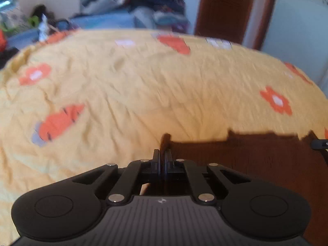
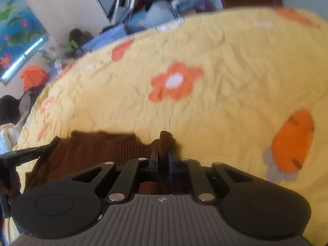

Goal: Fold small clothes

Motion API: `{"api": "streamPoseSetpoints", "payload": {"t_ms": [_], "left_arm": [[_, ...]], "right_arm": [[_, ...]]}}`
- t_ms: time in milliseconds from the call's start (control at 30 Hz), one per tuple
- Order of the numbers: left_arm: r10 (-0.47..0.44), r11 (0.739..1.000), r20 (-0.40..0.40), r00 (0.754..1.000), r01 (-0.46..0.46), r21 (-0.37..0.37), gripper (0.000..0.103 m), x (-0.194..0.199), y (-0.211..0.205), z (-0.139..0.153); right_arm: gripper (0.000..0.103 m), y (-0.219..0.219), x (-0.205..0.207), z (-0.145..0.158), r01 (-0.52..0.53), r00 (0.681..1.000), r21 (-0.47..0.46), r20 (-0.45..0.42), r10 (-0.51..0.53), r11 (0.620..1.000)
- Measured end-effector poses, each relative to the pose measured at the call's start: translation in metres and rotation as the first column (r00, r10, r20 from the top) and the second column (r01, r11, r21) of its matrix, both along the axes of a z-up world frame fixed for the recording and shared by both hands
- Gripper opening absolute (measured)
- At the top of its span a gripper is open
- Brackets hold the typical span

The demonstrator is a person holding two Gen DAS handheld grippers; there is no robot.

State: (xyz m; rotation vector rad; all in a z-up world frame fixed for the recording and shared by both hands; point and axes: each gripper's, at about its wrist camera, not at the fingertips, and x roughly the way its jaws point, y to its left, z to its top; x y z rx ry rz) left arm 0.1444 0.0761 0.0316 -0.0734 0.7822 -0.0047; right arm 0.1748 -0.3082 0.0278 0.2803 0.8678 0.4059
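A small brown knit garment (image 1: pixel 256 164) hangs stretched between both grippers above a yellow bedspread (image 1: pixel 143 86). My left gripper (image 1: pixel 163 153) is shut on its left corner, and a tuft of brown cloth pokes out past the fingertips. My right gripper (image 2: pixel 164 155) is shut on the garment's (image 2: pixel 98 149) right corner, also with cloth sticking up between the fingers. The left gripper shows at the left edge of the right wrist view (image 2: pixel 26 153). The right gripper's tip shows at the right edge of the left wrist view (image 1: pixel 319 143).
The yellow bedspread (image 2: pixel 225 61) with orange flowers and carrots covers the bed ahead. A pile of clothes (image 1: pixel 147 2) lies beyond its far edge. A brown door (image 1: pixel 227 8) stands at the back right. An orange item (image 2: pixel 32 78) and clutter sit at the left wall.
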Motion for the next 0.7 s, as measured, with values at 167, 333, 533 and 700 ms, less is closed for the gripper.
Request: {"api": "streamPoseSetpoints", "payload": {"t_ms": [167, 333, 533, 700], "left_arm": [[0.029, 0.997, 0.032, 0.999, -0.031, 0.076, 0.003, -0.006, 0.007, -0.017], [0.047, 0.993, 0.115, 0.992, -0.060, 0.106, 0.007, -0.031, 0.002, 0.006], [-0.023, 0.999, 0.150, 0.988, 0.017, 0.038, 0.055, -0.042, -0.031, 0.026], [-0.073, 0.992, 0.059, 0.996, 0.066, 0.104, 0.070, -0.020, -0.058, -0.017]], "right_arm": [[0.014, -0.019, 0.000, -0.013, 0.068, 0.998, 0.022, -0.001, -0.068, 0.997], [0.049, -0.024, -0.024, -0.005, 0.106, 0.994, 0.059, 0.030, -0.108, 0.993], [0.063, 0.003, -0.048, 0.031, 0.085, 0.983, 0.060, 0.160, -0.094, 0.995], [0.081, 0.060, -0.032, -0.013, 0.007, 0.996, -0.221, 0.091, 0.014, 0.975]]}}
